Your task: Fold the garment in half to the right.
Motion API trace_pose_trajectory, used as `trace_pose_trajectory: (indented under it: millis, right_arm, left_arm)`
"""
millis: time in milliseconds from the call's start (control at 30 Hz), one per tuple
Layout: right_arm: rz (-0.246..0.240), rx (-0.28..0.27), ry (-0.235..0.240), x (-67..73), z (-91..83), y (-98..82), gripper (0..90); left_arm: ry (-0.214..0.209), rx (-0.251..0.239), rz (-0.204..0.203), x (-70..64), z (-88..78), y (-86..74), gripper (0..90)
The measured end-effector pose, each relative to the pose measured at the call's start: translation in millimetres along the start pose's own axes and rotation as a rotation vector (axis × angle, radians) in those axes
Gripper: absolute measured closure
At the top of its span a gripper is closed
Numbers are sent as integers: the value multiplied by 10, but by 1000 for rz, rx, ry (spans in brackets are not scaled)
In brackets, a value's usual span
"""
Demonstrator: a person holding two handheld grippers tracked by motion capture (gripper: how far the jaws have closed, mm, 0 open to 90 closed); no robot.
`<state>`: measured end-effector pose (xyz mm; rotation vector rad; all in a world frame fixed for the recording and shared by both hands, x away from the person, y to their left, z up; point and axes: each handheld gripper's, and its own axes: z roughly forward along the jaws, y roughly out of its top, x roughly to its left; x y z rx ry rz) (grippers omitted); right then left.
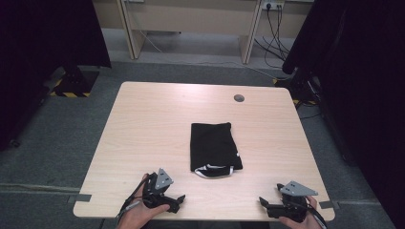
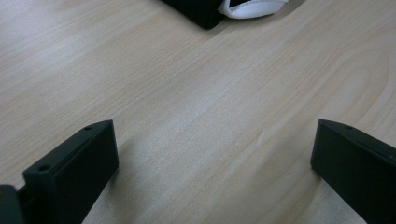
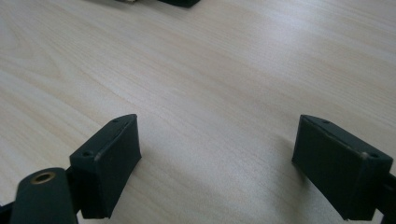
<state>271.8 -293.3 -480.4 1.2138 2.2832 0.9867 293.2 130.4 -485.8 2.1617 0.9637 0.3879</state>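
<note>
Folded black shorts (image 1: 214,146) with white trim lie flat near the middle of the wooden table (image 1: 143,124), the trimmed end toward the person. Left gripper (image 1: 177,199) rests at the near edge, just left of the shorts and apart from them, jaws spread wide with bare wood between. Right gripper (image 1: 263,204) sits at the near right edge, likewise released and empty.

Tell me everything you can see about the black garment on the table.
The black garment looks like soft cloth, folded into a neat upright rectangle, lying flat near the middle of the wooden table. White trim loops along its near edge, with a small white mark on its right side. It rests on the tabletop alone; both grippers sit apart from it near the table's front edge.
</note>
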Motion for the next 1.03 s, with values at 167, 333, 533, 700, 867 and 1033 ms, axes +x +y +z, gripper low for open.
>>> trace_pose_trajectory:
  millis: [167,333,533,700,867,1033]
  right_arm:
    - [3,-4,-2,15,-19,-24,152]
    - [1,-4,-1,24,-33,-36,152]
    - [0,-5,1,25,-36,-41,151]
    - [1,-4,1,25,-36,-40,151]
    - [0,-3,0,25,-35,-38,151]
    - [1,-2,0,27,-35,-36,151]
  left_arm:
    - [0,-13,-1,-23,-10,-25,0]
    - [-1,-16,0,-26,-13,-32,0]
    - [-2,-15,1,-24,-13,-30,0]
    - [-4,-13,3,-23,-12,-27,0]
    - [-4,-9,3,-22,-10,-20,0]
    - [-5,-8,3,-21,-9,-18,0]
